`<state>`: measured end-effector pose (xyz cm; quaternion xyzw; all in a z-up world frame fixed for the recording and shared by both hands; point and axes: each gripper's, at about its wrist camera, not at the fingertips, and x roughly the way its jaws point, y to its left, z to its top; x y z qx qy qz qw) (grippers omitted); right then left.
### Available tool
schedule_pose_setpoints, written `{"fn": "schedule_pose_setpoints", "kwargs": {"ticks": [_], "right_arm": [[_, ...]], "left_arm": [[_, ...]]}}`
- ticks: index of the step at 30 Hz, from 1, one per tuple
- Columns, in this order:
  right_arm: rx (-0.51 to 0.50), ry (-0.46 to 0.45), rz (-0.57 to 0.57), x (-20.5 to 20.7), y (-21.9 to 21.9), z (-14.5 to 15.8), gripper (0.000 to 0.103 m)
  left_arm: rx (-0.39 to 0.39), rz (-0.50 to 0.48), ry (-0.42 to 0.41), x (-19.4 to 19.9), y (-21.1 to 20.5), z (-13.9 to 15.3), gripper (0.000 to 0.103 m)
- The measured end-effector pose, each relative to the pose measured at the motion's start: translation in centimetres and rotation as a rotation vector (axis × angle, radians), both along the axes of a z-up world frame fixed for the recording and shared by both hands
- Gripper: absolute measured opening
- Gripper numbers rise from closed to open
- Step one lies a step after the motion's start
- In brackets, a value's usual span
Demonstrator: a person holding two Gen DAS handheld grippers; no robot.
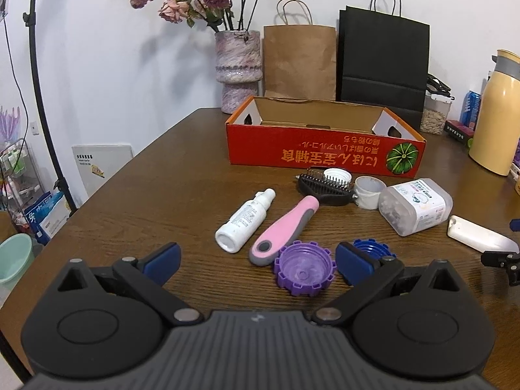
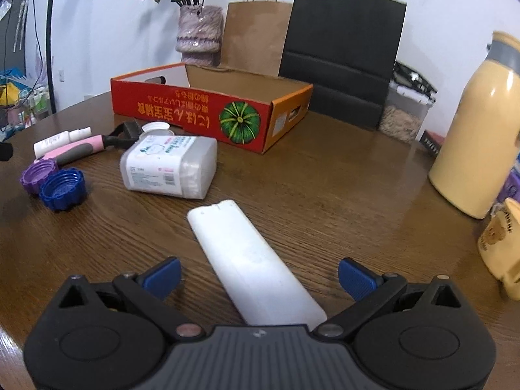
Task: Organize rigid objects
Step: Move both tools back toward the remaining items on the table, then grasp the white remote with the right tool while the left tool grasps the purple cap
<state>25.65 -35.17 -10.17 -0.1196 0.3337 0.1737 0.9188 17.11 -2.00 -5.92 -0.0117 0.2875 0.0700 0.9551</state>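
An open red cardboard box [image 1: 325, 152] [image 2: 208, 113] stands empty on the brown table. In front of it lie a white bottle [image 1: 243, 221], a pink-handled pet brush [image 1: 286, 224], a purple cap [image 1: 304, 268], a blue cap [image 1: 370, 248] [image 2: 63, 188], a small white jar [image 1: 369, 191] with its lid [image 1: 338, 174], and a clear plastic container [image 1: 416, 204] [image 2: 169, 169]. My left gripper [image 1: 258, 263] is open, just short of the purple cap. My right gripper [image 2: 260, 276] is open around the near end of a white oblong remote-like piece [image 2: 250, 260], not touching it.
A vase of dried roses [image 1: 239, 68], a brown paper bag [image 1: 299, 61] and a black paper bag [image 1: 383, 61] stand behind the box. A yellow thermos [image 2: 477, 143] and a food container [image 2: 406, 110] stand at the right. The table edge curves away at the left.
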Motion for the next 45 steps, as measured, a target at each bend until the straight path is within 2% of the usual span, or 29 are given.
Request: {"fn": "schedule_pose_setpoints", "kwargs": {"ticks": [5, 8, 14, 17, 26, 35, 38, 45], "right_arm": [[0.112, 0.069, 0.039, 1.2, -1.4, -0.8, 0.090], [0.123, 0.041, 0.051, 0.7, -1.5, -0.6, 0.058], [0.111, -0.017, 0.025, -0.4, -1.2, -0.8, 0.053], [0.114, -0.037, 0.014, -1.0, -0.9, -0.6, 0.047], [0.142, -0.118, -0.014, -3.1, 0.2, 0.2, 0.044], [0.137, -0.047, 0.008, -3.2, 1.7, -0.3, 0.044], [0.130, -0.010, -0.002, -2.9, 1.8, -0.7, 0.051], [0.119, -0.030, -0.005, -3.3, 2.1, -0.6, 0.045]], "left_arm": [[-0.001, 0.010, 0.002, 0.0, 0.0, 0.0, 0.103], [0.000, 0.010, 0.008, 0.2, -0.2, -0.1, 0.103], [0.002, -0.001, 0.021, 0.4, -0.6, -0.6, 0.103], [0.001, -0.003, 0.028, 0.7, -0.7, -0.9, 0.103], [0.005, -0.011, 0.058, 1.2, -1.1, -1.9, 0.103], [0.004, -0.016, 0.075, 1.4, -1.2, -2.3, 0.103], [0.007, -0.021, 0.079, 1.6, -1.2, -2.3, 0.103], [0.006, -0.023, 0.091, 2.2, -1.3, -2.9, 0.103]]}}
